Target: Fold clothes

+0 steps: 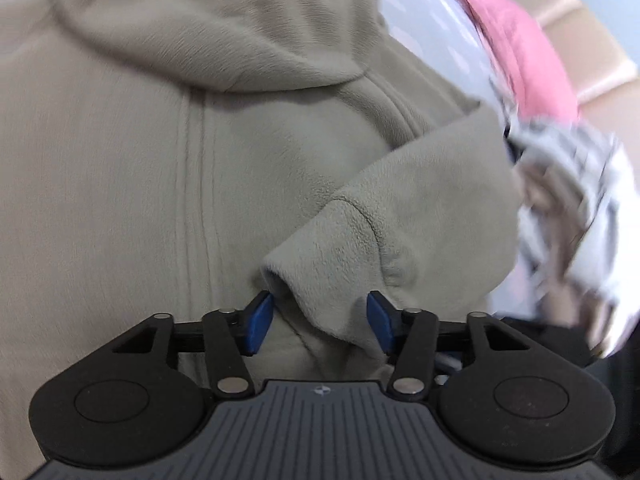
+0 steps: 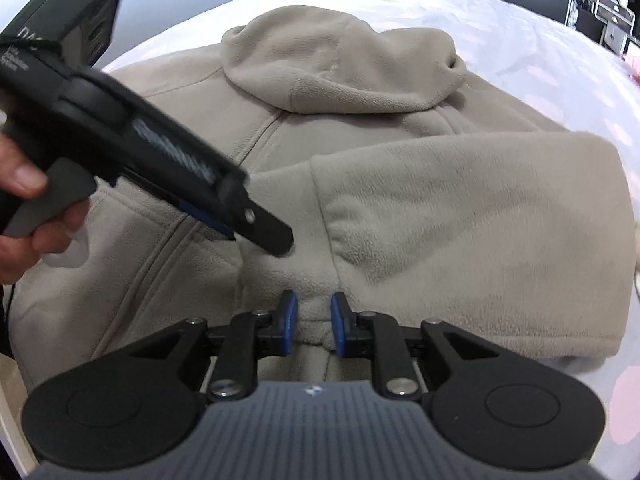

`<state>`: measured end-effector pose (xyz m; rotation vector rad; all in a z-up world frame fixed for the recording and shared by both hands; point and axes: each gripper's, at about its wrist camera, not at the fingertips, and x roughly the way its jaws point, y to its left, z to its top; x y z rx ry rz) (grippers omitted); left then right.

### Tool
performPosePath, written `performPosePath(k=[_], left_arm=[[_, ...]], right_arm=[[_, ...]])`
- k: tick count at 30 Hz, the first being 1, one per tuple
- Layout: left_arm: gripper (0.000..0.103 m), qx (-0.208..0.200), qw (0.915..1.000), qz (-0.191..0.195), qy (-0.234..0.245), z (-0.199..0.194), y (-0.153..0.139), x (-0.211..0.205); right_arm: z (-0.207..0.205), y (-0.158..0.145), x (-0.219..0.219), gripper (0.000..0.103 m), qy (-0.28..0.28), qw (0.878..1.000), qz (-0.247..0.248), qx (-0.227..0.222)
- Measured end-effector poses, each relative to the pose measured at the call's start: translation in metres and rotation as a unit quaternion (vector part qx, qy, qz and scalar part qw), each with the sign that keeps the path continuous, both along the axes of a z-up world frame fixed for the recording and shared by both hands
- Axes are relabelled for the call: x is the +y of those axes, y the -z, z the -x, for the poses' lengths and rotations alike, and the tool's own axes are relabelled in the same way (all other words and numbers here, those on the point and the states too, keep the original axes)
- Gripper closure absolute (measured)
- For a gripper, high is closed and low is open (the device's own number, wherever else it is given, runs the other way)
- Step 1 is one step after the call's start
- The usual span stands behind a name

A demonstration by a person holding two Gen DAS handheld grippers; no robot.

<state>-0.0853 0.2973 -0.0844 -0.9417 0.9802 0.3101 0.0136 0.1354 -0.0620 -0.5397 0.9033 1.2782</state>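
Hoodie (image 2: 360, 184): beige fleece spread on the bed (image 2: 520, 32), frame centre.
Sleeve (image 1: 400, 216): folded across the body.
Left gripper (image 1: 320, 322): jaws spread around the cuff, not pinching.
Right gripper (image 2: 314, 324): jaws narrow, pinching a fleece ridge, probably to steady it.

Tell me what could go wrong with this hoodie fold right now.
1. The left gripper stands open around the sleeve cuff, so the cuff may slip out if lifted.
2. The right gripper pinches only a small ridge of the hoodie, which could pull free.
3. Both grippers work close together and might collide.
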Motion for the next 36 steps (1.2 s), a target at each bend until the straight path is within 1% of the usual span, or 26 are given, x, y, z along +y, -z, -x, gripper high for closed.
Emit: performPosePath(k=[1, 3, 6, 8, 9, 10, 11, 13, 15, 16, 17, 18, 21, 25, 27, 28, 30, 31, 33, 36], left_arm=[[0.052, -0.005, 0.9999, 0.013, -0.007, 0.002, 0.003, 0.0], [0.052, -0.013, 0.9998, 0.01, -0.014, 0.003, 0.006, -0.004], [0.054, -0.024, 0.9991, 0.012, -0.033, 0.005, 0.01, -0.007], [0.074, -0.028, 0.9989, 0.013, -0.034, 0.005, 0.012, -0.008], [0.075, -0.03, 0.9989, 0.015, -0.034, 0.004, 0.013, -0.008], [0.08, -0.032, 0.9989, 0.014, -0.032, 0.003, 0.013, -0.009], [0.084, -0.034, 0.999, 0.009, -0.029, 0.003, 0.012, -0.009], [0.088, -0.039, 0.999, -0.002, -0.022, 0.001, 0.009, -0.011], [0.09, -0.05, 0.9985, -0.022, -0.007, -0.001, -0.002, -0.012], [0.091, -0.061, 0.9976, -0.032, 0.001, -0.003, -0.01, -0.013], [0.091, -0.072, 0.9965, -0.042, 0.01, -0.004, -0.02, -0.013], [0.091, -0.082, 0.995, -0.054, 0.018, -0.006, -0.03, -0.014], [0.091, -0.103, 0.9893, -0.097, 0.035, -0.014, -0.063, -0.011], [0.091, -0.138, 0.9817, -0.127, 0.031, -0.025, -0.118, 0.01], [0.091, -0.153, 0.9763, -0.149, 0.035, -0.031, -0.149, 0.019], [0.091, -0.159, 0.9737, -0.159, 0.038, -0.033, -0.165, 0.023], [0.091, -0.169, 0.9686, -0.177, 0.043, -0.038, -0.194, 0.03], [0.091, -0.174, 0.9655, -0.188, 0.044, -0.04, -0.207, 0.034], [0.091, -0.186, 0.9591, -0.21, 0.042, -0.042, -0.231, 0.04], [0.091, -0.202, 0.9514, -0.231, 0.03, -0.043, -0.259, 0.053]], right_arm=[[-0.001, 0.0, 0.0, 0.081, 0.004, 1.0, 0.0, 0.005], [-0.004, 0.0, -0.001, 0.081, 0.01, 1.0, 0.0, 0.014], [0.002, 0.0, -0.002, 0.081, 0.003, 1.0, 0.001, 0.002], [0.004, -0.001, -0.004, 0.081, 0.001, 1.0, 0.002, 0.001], [0.004, -0.001, -0.004, 0.081, 0.002, 1.0, 0.003, 0.003], [0.003, -0.001, -0.005, 0.081, 0.003, 1.0, 0.004, 0.008], [0.002, -0.001, -0.006, 0.081, 0.003, 1.0, 0.004, 0.012], [0.0, -0.002, -0.008, 0.079, 0.004, 1.0, 0.005, 0.019], [-0.001, -0.006, -0.01, 0.07, 0.007, 1.0, 0.01, 0.021], [-0.001, -0.009, -0.011, 0.06, 0.011, 1.0, 0.013, 0.021], [-0.001, -0.012, -0.012, 0.054, 0.015, 1.0, 0.016, 0.016], [-0.001, -0.015, -0.013, 0.053, 0.02, 1.0, 0.019, 0.011], [0.002, -0.023, -0.015, 0.05, 0.009, 1.0, 0.016, -0.011], [0.004, -0.026, -0.015, 0.05, 0.003, 0.999, 0.01, -0.047], [-0.002, -0.023, -0.014, 0.047, 0.026, 0.997, 0.012, -0.07], [-0.006, -0.022, -0.013, 0.042, 0.038, 0.996, 0.013, -0.081], [-0.021, -0.022, -0.014, 0.041, 0.077, 0.993, -0.006, -0.093], [-0.031, -0.023, -0.015, 0.041, 0.097, 0.991, -0.02, -0.089], [-0.052, -0.024, -0.017, 0.042, 0.132, 0.988, -0.042, -0.065], [-0.078, -0.023, -0.018, 0.044, 0.175, 0.982, -0.066, -0.034]])
